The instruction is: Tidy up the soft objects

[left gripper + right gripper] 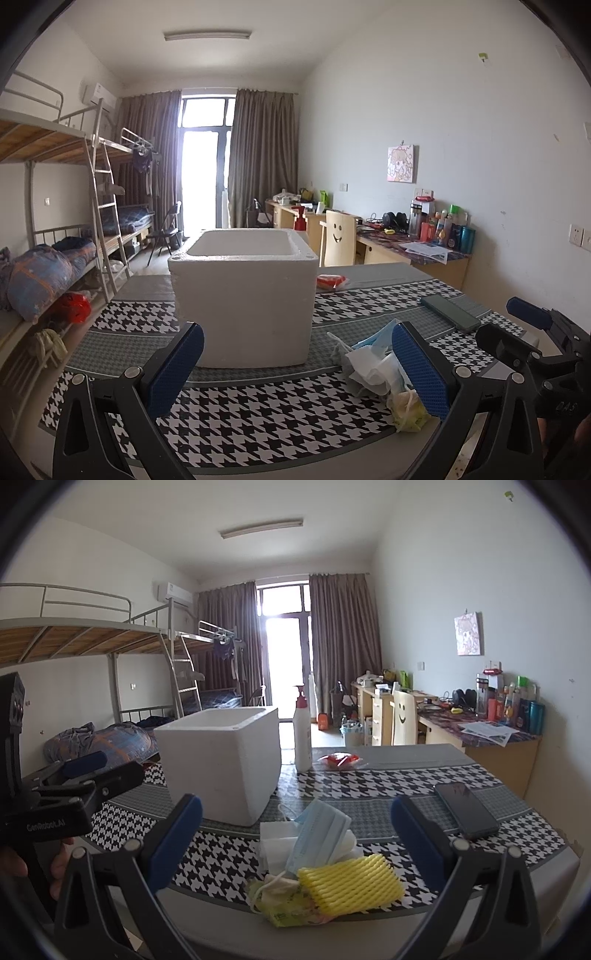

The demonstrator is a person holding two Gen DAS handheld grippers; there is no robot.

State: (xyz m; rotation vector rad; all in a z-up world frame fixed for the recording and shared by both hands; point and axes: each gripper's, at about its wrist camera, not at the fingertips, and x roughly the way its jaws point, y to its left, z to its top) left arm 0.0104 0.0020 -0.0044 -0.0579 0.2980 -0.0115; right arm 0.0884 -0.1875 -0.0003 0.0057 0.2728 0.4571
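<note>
The counter in its houndstooth cloth is sitting with open room on the right. A white foam box, blocky and open-topped, is standing mid-counter. The soft pile is lying near the front edge: a ribbed yellow foam net, only showing in the right view, touching a pleated blue mask and white tissues. A dark phone is resting well apart. Left claw and right claw are both hanging wide apart, gripping nothing.
</note>
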